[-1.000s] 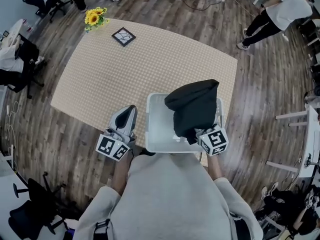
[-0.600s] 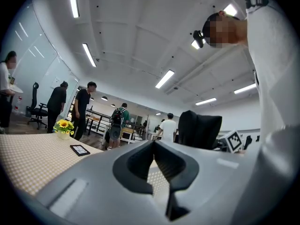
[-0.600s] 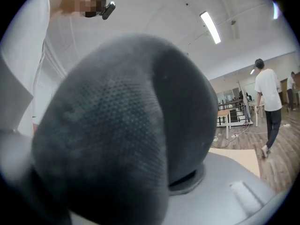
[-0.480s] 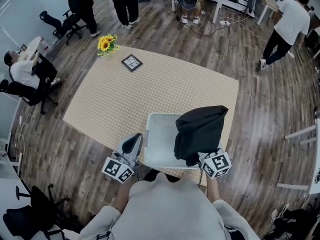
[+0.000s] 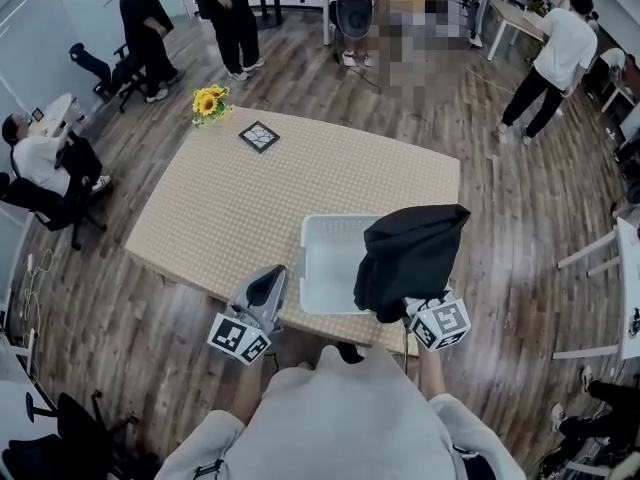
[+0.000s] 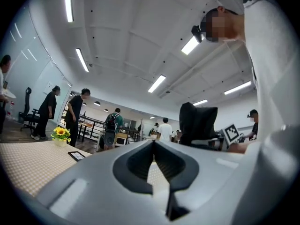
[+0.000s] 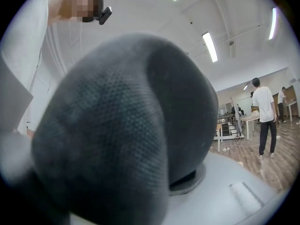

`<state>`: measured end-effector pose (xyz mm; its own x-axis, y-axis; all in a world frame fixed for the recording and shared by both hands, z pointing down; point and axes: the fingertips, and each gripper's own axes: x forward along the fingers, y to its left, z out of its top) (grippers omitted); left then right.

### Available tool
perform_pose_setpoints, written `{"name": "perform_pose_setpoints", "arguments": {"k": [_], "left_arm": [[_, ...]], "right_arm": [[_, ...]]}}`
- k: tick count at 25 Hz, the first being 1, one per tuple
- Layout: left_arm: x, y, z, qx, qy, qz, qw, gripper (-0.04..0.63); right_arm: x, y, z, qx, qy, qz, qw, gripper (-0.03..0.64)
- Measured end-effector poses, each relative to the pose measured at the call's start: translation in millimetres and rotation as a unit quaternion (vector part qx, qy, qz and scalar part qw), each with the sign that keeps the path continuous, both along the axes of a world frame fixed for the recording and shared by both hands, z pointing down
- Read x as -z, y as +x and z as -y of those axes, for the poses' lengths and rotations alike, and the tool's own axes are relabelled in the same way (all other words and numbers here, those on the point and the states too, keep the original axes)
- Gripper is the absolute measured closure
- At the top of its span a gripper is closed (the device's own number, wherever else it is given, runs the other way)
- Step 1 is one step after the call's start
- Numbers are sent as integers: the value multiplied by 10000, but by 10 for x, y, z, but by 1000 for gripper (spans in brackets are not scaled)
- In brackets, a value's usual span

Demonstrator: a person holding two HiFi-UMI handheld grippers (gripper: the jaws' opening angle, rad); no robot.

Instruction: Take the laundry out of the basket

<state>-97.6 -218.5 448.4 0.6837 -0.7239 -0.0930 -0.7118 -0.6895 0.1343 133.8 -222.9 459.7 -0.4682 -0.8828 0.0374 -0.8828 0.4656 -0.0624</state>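
Clamping right gripper (image 5: 414, 311) jaws on a bunched fold of the soft, limp, probably light black garment (image 5: 410, 256) above the basket (image 5: 325, 268), with left gripper (image 5: 268, 286) jaws together, empty.

A wood-plank floor (image 5: 140, 298) runs under the table (image 5: 220, 218), whose checked beige cloth stretches ahead of the left tool (image 5: 272, 276). Far beyond it stand black office chairs (image 5: 100, 66) and desks (image 5: 512, 14). Long strip lights (image 6: 157, 83) cross the white ceiling (image 6: 122, 32).
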Motion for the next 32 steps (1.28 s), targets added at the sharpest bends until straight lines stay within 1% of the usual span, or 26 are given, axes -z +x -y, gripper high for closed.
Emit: {"name": "perform_pose_setpoints", "arguments": {"k": [2, 6, 11, 16, 20, 24, 27, 32], "left_arm": [[-18, -152, -145, -46, 0, -50, 10000, 584], [-35, -376, -441, -200, -20, -120, 9997, 584], [28, -527, -805, -496, 54, -149, 9986, 584], [78, -667, -1153, -657, 83, -186, 9976, 584], [92, -631, -1416, -748, 111, -264, 9968, 584], [139, -515, -1727, -867, 202, -261, 9957, 584], [166, -485, -1954, -867, 224, -255, 9957, 584], [154, -361, -2538, -885, 189, -233, 9956, 584]], "right_arm": [[89, -83, -120, -108, 103, 12, 9999, 439], [297, -308, -465, -226, 278, -117, 9993, 439], [303, -622, -956, -329, 266, -146, 9990, 439], [281, -853, -1403, -416, 209, -162, 9988, 439], [283, -855, -1759, -510, 219, -98, 9984, 439], [218, -791, -2101, -597, 161, -41, 9981, 439], [170, -776, -2365, -583, 116, 23, 9982, 439], [52, -744, -2976, -492, 2, -36, 9988, 439]]}}
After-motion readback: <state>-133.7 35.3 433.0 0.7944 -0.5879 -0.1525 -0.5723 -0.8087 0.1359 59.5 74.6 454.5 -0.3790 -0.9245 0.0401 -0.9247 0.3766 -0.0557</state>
